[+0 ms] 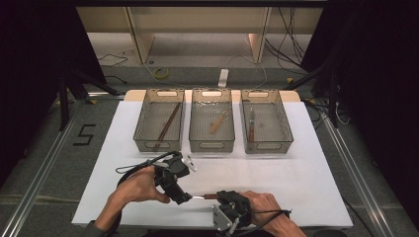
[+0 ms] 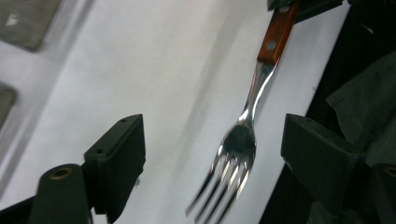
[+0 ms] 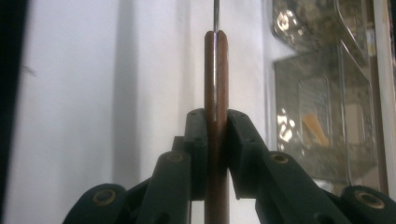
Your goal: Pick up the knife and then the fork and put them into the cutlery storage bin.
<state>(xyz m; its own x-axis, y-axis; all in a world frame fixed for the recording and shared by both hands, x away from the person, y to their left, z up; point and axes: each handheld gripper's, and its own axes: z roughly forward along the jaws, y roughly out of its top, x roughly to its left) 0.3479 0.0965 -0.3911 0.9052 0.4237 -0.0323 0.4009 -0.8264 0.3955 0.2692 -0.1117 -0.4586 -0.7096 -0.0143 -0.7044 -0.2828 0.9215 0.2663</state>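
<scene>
My right gripper [image 1: 221, 196] holds the fork [image 2: 243, 140] by its brown handle.

Its jaws squeeze the wooden handle tight, low over the white table [image 1: 306, 163] near my edge. My left gripper [image 1: 185, 199] is open wide, and the shiny fork tines sit between its jaws, touching neither one.

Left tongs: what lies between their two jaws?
In the left gripper view, the fork's tines sit between the open left tongs, touching neither jaw; the right tongs clamp its wooden handle.
</scene>
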